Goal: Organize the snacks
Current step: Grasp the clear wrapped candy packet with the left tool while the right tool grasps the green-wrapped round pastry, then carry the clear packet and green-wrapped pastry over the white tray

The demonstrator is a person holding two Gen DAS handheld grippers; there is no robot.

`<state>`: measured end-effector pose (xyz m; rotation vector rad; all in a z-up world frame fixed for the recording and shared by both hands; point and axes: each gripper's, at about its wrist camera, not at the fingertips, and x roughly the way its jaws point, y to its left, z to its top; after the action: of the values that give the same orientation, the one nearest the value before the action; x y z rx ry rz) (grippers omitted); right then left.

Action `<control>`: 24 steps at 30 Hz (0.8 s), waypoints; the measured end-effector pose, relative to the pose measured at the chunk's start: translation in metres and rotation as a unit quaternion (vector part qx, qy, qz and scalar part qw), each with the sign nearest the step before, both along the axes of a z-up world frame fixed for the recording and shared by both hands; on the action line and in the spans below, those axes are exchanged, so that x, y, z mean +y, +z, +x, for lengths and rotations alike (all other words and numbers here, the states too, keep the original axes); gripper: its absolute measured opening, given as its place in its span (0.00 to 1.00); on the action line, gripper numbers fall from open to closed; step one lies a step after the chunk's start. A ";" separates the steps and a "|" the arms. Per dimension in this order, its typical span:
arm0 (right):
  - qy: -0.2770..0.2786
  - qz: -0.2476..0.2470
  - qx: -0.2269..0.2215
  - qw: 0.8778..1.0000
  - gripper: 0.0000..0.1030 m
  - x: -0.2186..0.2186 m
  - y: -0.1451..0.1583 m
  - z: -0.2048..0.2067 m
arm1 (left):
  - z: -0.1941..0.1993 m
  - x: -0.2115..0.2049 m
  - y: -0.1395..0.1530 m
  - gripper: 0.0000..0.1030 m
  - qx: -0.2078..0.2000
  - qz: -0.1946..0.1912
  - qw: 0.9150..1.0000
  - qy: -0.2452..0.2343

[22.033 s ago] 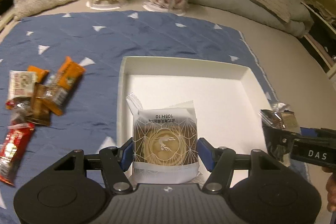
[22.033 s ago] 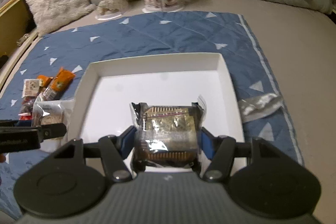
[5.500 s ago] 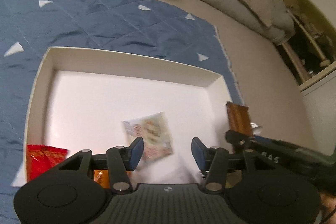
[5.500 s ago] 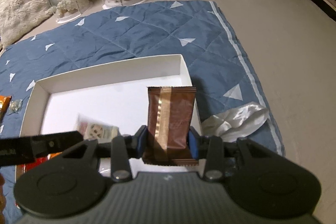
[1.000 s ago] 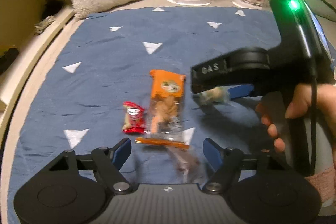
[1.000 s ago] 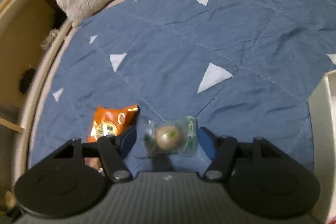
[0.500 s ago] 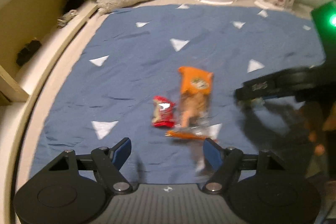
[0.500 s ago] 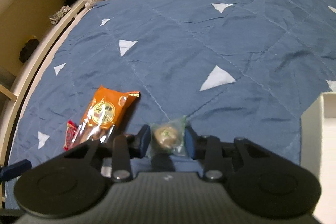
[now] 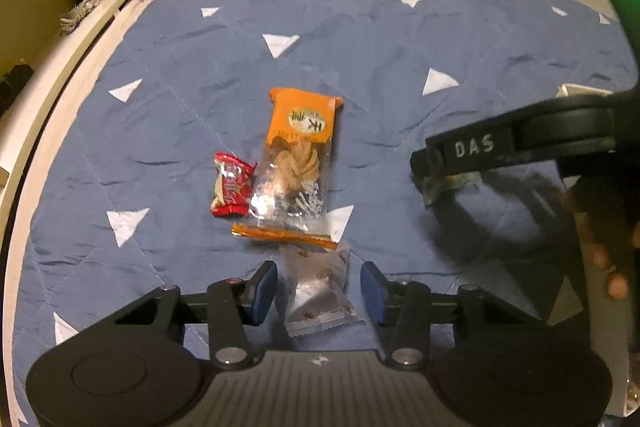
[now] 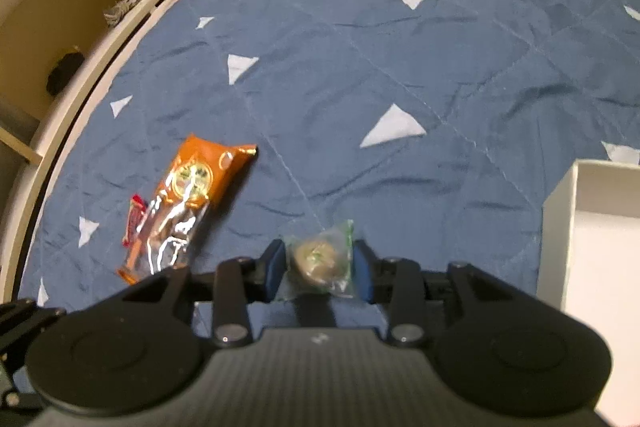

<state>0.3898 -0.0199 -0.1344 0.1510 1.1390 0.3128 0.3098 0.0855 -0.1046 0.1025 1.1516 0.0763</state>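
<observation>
Both grippers work over the blue quilt, where the last loose snacks lie near its left edge. The left gripper points steeply down and straddles a clear-wrapped pastry; its jaws are closing, yet a gap shows on each side of the wrapper, so nothing is gripped. The straddle looks chosen to catch the packet across its narrow width.

The right gripper has a small round sweet in a green-edged wrapper between its blue pads, which touch the wrapper's sides — the sweet is pinched, though the jaws are easing apart a little.

Just beyond the pastry lies the orange biscuit packet, overlapping its top, with a red candy touching its left side. The white tray sits at the quilt's right edge — probably the drop point, which would explain one snack being taken per hand.
</observation>
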 end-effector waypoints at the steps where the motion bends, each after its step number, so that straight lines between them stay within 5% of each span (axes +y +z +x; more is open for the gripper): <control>1: -0.001 -0.001 0.002 1.000 0.52 -0.001 0.000 0.000 | 0.000 0.000 -0.002 0.47 0.003 0.002 1.000 0.000; 6: -0.003 0.006 0.005 1.000 0.56 -0.004 -0.001 -0.001 | 0.001 0.003 -0.009 0.36 0.015 0.015 1.000 0.001; 13: 0.042 -0.044 -0.014 0.998 0.58 0.018 -0.006 -0.005 | 0.000 0.002 -0.009 0.34 0.013 0.015 1.000 -0.008; 19: 0.077 -0.070 -0.036 0.994 0.38 0.029 -0.004 -0.013 | -0.004 0.004 -0.004 0.31 0.010 -0.026 1.000 -0.002; 24: 0.065 -0.052 -0.042 0.996 0.37 0.020 0.010 -0.018 | -0.011 0.002 0.010 0.31 -0.012 -0.032 0.999 0.001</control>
<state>0.3716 0.0004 -0.1248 -0.0287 1.0804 0.3711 0.2993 0.0877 -0.0947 0.0437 1.1296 0.0427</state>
